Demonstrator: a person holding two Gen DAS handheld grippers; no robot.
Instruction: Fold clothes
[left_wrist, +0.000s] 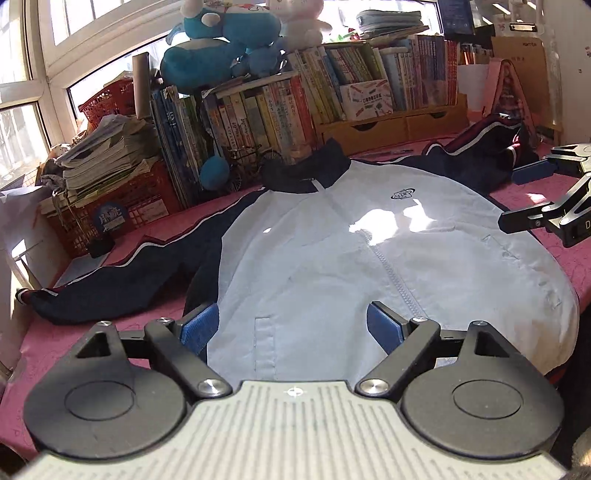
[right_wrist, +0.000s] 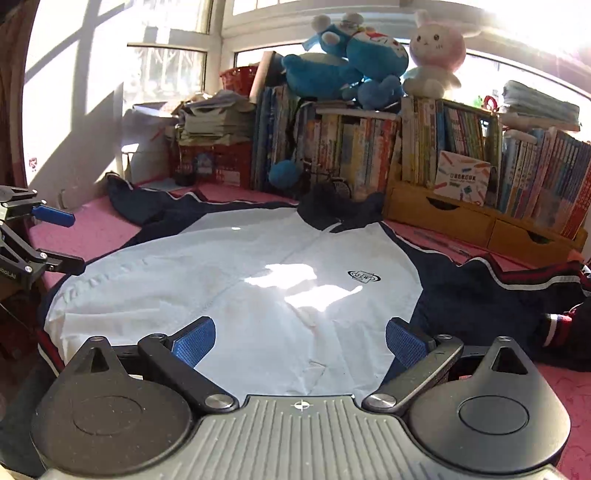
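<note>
The jacket (left_wrist: 369, 258) lies face up and flat on the pink table (left_wrist: 74, 343), hem at the near edge, dark collar toward the far edge by the books (left_wrist: 258, 110), so its long axis runs straight away from both grippers. The left gripper (left_wrist: 291, 325) hangs over the hem on the jacket's left half, fingers spread wide with pale cloth showing between the blue pads (left_wrist: 384, 325) but nothing pinched. The right gripper (right_wrist: 301, 341) sits over the hem on the other half, fingers likewise wide apart and empty, the zip line running away just to its left. Each gripper shows at the edge of the other's view, so they sit side by side along the near edge. One dark sleeve (left_wrist: 122, 280) stretches out toward the left edge of the table, the other sleeve (right_wrist: 517, 291) bunches toward the right edge, and each lies outward from the gripper on its own side. By my reading, the left hand is nearer the long straight sleeve, the right hand nearer the crumpled one. Sun patches glare on the chest near the logo (right_wrist: 364, 276). Behind, stuffed toys (right_wrist: 351, 62) top the books, a red crate (left_wrist: 122, 206) holds papers, and windows (right_wrist: 166, 66) wrap the corner
</note>
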